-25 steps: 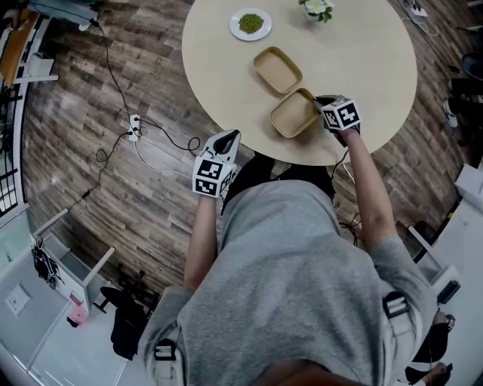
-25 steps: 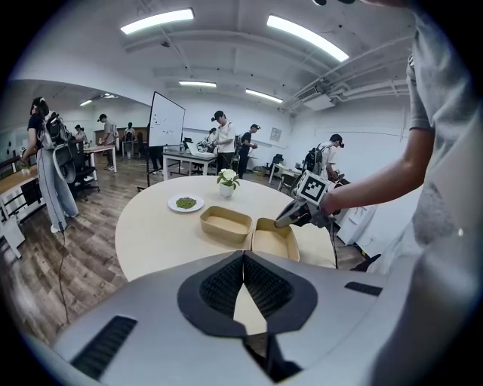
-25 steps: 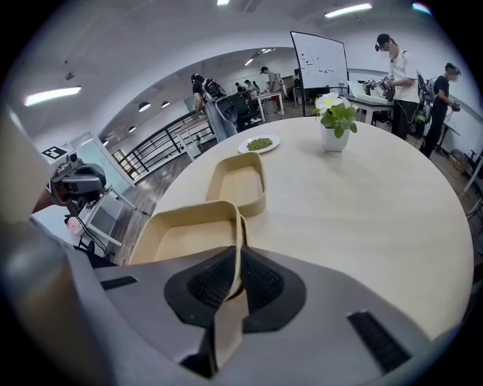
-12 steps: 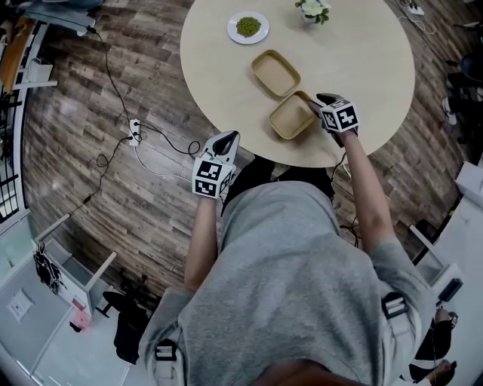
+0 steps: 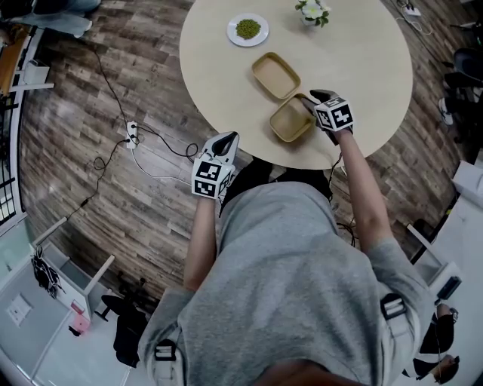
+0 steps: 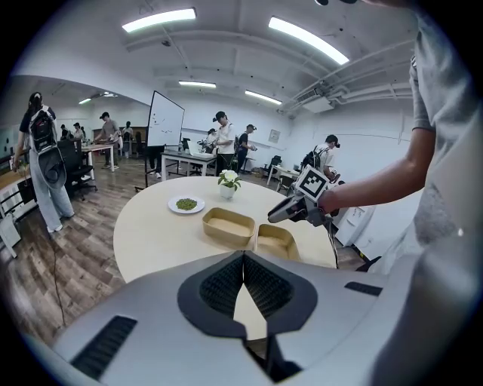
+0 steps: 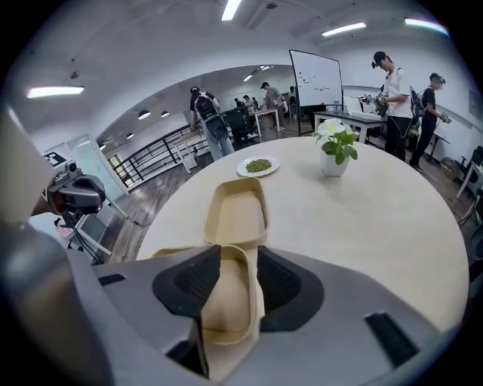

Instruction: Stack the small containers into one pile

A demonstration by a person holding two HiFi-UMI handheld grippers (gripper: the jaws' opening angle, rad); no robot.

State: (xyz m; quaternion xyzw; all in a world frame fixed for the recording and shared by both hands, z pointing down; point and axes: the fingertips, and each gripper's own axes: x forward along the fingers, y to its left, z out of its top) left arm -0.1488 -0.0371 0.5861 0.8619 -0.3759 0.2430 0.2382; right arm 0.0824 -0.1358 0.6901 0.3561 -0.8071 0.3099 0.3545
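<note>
Two tan oblong containers lie side by side on the round table (image 5: 362,53): the far container (image 5: 275,75) (image 7: 236,211) and the near container (image 5: 290,119) (image 7: 226,301) at the front edge. My right gripper (image 5: 309,98) (image 7: 238,275) hangs over the near container's right end. Its jaws have just been opening and stand open, with the container's rim showing between them untouched. Off the table's front left edge my left gripper (image 5: 230,136) (image 6: 243,260) is shut on nothing.
A white plate of green bits (image 5: 247,29) and a small potted plant (image 5: 314,10) stand at the table's far side. Cables and a power strip (image 5: 133,130) lie on the wood floor to the left. People and desks fill the room behind.
The right gripper has shifted slightly at the near container's right end, which now lies free on the table. The left gripper has kept still.
</note>
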